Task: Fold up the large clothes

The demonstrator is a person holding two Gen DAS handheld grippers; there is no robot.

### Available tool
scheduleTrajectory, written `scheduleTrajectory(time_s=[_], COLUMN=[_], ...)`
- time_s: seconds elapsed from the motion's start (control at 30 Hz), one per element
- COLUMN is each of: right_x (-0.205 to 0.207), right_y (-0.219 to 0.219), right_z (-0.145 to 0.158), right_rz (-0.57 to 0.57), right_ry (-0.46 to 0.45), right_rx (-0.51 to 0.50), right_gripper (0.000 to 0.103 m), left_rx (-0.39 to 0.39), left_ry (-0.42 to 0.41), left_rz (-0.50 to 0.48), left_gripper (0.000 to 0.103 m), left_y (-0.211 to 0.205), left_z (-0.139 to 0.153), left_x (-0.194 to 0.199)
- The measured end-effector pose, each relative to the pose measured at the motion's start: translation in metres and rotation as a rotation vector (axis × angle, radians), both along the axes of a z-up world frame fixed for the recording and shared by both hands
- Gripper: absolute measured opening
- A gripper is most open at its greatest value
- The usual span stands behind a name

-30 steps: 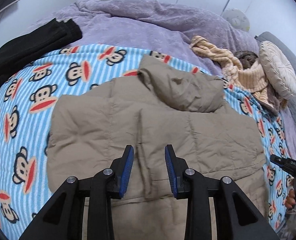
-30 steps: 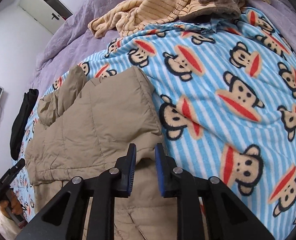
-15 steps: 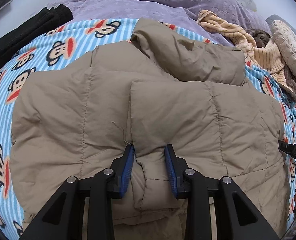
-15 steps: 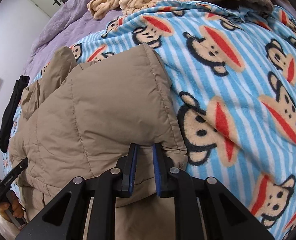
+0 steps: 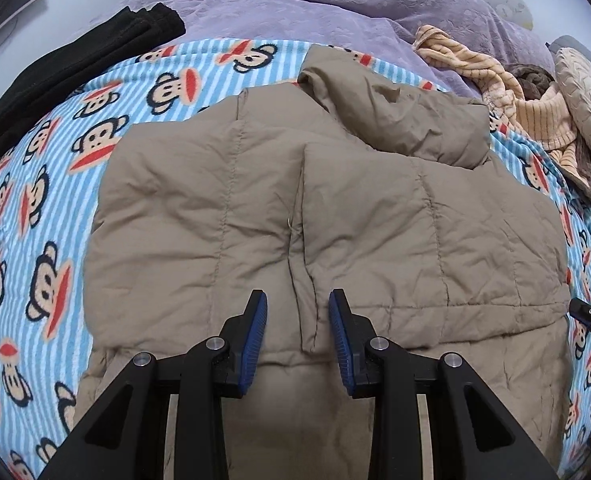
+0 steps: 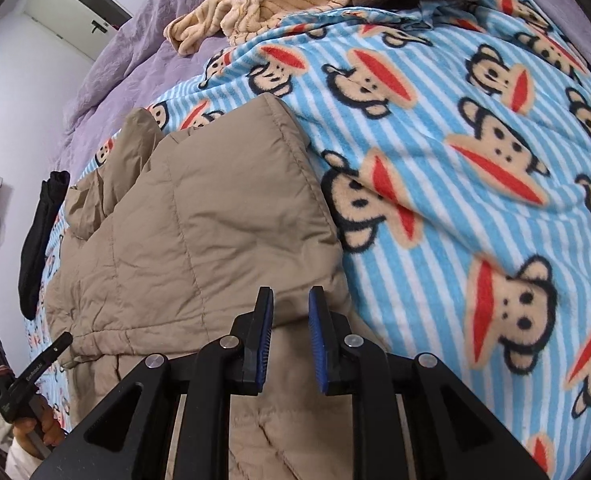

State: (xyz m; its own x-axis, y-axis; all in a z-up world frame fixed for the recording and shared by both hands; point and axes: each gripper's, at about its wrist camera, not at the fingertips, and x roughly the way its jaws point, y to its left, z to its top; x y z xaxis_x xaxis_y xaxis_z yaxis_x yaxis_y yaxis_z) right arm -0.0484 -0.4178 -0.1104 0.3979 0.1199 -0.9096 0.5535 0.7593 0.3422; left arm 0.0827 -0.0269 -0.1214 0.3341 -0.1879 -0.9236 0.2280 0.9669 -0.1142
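The jacket (image 5: pixel 327 216) lay spread on the blanket (image 5: pixel 55 184), directly ahead of and beneath both grippers. The left gripper (image 5: pixel 297 336) hovered over the jacket's near middle with its jaws parted to a moderate gap and nothing between them; the seam where two folded-in panels met ran just ahead of its fingers. The right gripper (image 6: pixel 290 336) hung at the jacket's right edge, jaws narrower but apart, gripping nothing as far as the view showed; the edge of the folded panel sat just beyond its tips, perhaps touching, though that could not be told for certain.

Judged from how the cloth lay, both sides appeared already folded toward the centre, giving a roughly rectangular shape, and a lower band seemed turned up across it. The hood (image 5: pixel 395 120) rested at the far end, bunched and not tucked in. What likely remained was a lengthwise fold, bringing the near hem toward the hood or the hood down over the body, then a smoothing press.

Far beyond the left gripper, a black garment (image 5: pixel 67 76) and a striped cloth (image 5: pixel 507 92) lay off to either side, well apart from the jacket.
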Motion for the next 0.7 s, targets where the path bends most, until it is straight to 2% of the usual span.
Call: scheduleTrajectory(time_s=[0.27, 0.33, 0.37, 0.4, 0.43, 0.47, 0.6, 0.7], right_x=[-0.05, -0.06, -0.065, -0.069, -0.072, -0.075, -0.084, -0.089], right_y=[0.024, 0.031, 0.034, 0.037, 0.039, 0.042, 0.047, 0.053], right_z=[0.005, 0.008, 0.01, 0.011, 0.013, 0.015, 0.02, 0.025], right_rz=[0.011, 0.017, 0.021, 0.025, 0.031, 0.039, 0.051, 0.065], right_ry=[0.071, 0.084, 0.089, 0.091, 0.094, 0.098, 0.112, 0.119], right_rx=[0.07, 0.088, 0.094, 0.098, 0.101, 0.104, 0.122, 0.14], right_gripper=[0.027, 0.032, 0.037, 0.042, 0.043, 0.043, 0.044, 0.05], left_rx=[0.005, 0.005, 0.008, 0.009, 0.011, 0.008, 0.018, 0.032], left_ry=[0.043, 0.057, 0.065, 0.073, 0.078, 0.069, 0.083, 0.1], left_rz=[0.029, 0.044, 0.052, 0.059, 0.07, 0.087, 0.088, 0.095], left_gripper=[0.034, 0.034, 0.037, 0.065, 0.082, 0.094, 0.094, 0.094], left_y=[0.013, 0.017, 0.019, 0.021, 0.024, 0.026, 0.028, 0.029], left_z=[0.018, 0.021, 0.022, 0.024, 0.026, 0.03, 0.037, 0.041], left_x=[-0.044, -0.054, -0.059, -0.064, -0.07, -0.076, -0.096, -0.109])
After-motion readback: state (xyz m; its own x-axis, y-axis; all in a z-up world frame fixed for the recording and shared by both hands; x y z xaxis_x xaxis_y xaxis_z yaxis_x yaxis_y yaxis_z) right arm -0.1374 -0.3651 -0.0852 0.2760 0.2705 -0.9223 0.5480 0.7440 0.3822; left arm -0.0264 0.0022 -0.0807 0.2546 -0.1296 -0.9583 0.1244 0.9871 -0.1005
